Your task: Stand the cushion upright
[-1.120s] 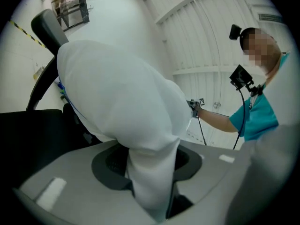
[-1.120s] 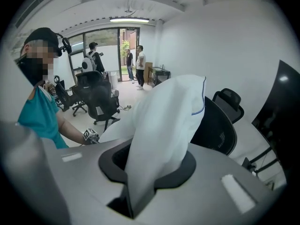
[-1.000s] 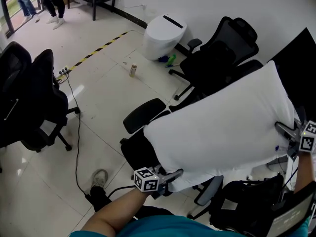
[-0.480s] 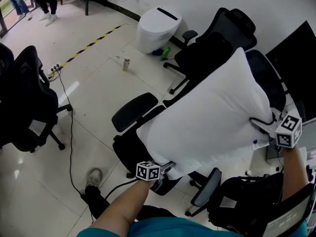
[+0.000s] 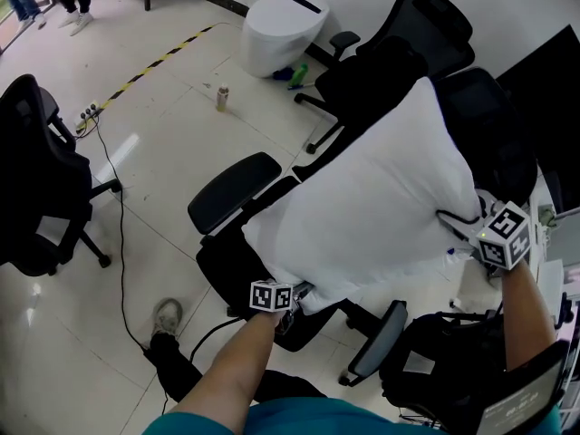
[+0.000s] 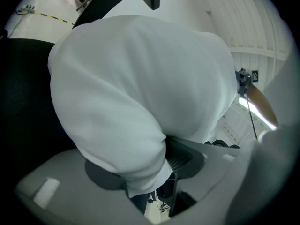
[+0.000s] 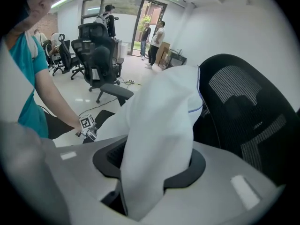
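Note:
A big white cushion [image 5: 372, 198] leans tilted over the black office chair [image 5: 227, 263], its upper end toward the backrest [image 5: 485, 120]. My left gripper [image 5: 294, 299] pinches the cushion's lower corner [image 6: 140, 88] just above the seat; in the left gripper view fabric fills the gap at the left gripper [image 6: 154, 172]. My right gripper [image 5: 462, 229] holds the upper right edge, and in the right gripper view cloth [image 7: 164, 116] is bunched between the right gripper's [image 7: 152, 168] pads. Both pairs of jaws have just been opening, with cloth still touching the pads.
A second black chair [image 5: 426, 34] stands behind, another [image 5: 36, 179] at the left. A white rounded bin [image 5: 281, 30], a small bottle [image 5: 222, 98] and a power strip with cable [image 5: 86, 113] lie on the tiled floor. A dark monitor [image 5: 553, 71] is at the right.
Both grippers have come down with the cushion, which now sits lower and steeper over the chair seat. The right gripper moved left and down; the left one dropped toward the seat.

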Demonstrator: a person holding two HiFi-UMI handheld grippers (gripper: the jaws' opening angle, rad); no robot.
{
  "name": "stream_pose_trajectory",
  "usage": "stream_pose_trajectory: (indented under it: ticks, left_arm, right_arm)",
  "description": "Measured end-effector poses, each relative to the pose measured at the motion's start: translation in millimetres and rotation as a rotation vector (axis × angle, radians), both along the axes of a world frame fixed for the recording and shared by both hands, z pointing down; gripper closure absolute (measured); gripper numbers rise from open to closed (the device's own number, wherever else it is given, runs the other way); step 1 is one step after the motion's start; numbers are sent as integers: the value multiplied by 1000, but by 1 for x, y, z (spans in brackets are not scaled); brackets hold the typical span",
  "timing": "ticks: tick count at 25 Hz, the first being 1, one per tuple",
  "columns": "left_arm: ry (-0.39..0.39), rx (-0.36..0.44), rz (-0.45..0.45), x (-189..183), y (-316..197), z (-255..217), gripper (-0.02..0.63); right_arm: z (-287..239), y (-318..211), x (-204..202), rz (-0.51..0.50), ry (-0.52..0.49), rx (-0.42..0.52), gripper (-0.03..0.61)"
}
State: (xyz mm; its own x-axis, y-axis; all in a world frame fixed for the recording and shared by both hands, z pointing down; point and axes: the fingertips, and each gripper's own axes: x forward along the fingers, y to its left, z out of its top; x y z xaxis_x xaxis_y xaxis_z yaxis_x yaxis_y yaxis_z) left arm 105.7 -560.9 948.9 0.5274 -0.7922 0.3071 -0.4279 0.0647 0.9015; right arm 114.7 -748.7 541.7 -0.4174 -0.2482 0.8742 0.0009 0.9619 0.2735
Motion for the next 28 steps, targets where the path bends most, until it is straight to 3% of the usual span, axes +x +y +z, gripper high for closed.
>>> stream_pose_trajectory:
  ticks: [7, 10, 14, 18, 22, 25, 28]
  left_arm:
    - [69, -45, 12, 1, 20, 9, 289]
    - [56, -53, 14, -3, 41, 10, 249]
    - [98, -77, 29, -9, 90, -2, 242]
    - [86, 76, 116, -43, 132, -71, 255]
    - [11, 272, 117, -123, 147, -163, 301]
    - [-106, 382, 148, -176, 147, -228, 374]
    - [-186, 511, 243, -205, 150, -302, 411]
  right_arm:
    - [19, -42, 3, 139, 12, 140, 247]
    - [21, -45, 4, 215, 2, 121, 161]
    - [4, -29, -4, 202, -45, 61, 87]
    - [-31, -6, -6, 222, -159, 59, 83]
    - [-67, 33, -4, 275, -344, 31, 114]
    - [-83, 74, 4, 334, -450, -18, 204]
    - [-98, 121, 16, 444, -627, -102, 296]
